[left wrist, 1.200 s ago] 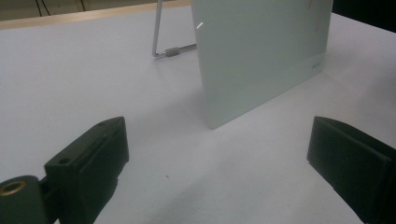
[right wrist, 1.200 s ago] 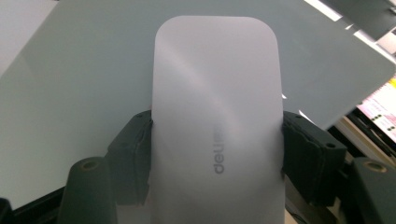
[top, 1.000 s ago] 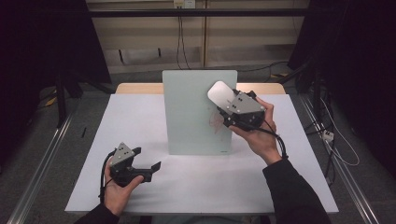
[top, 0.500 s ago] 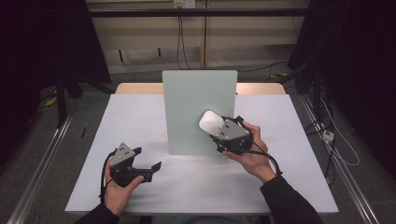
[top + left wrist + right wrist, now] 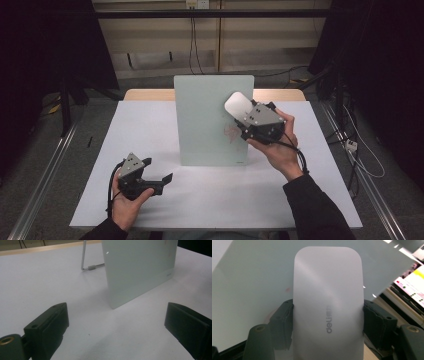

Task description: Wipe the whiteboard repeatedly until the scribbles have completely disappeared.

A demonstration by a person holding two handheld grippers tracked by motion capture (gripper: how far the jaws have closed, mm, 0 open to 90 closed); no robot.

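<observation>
Right gripper held up in front of the upright pale-green glass board, jaws clamped on both long sides of a white board eraser marked "deli"; eraser set against the board's upper right part, above faint reddish marks; whether touching the glass, cannot tell. Left gripper low over the white table, near its front left, jaws spread wide with nothing between; board's wire stand seen behind.

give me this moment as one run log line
right gripper: shut on white eraser, held at glass board | left gripper: open, idle, low over table | board: upright, faint red marks
</observation>
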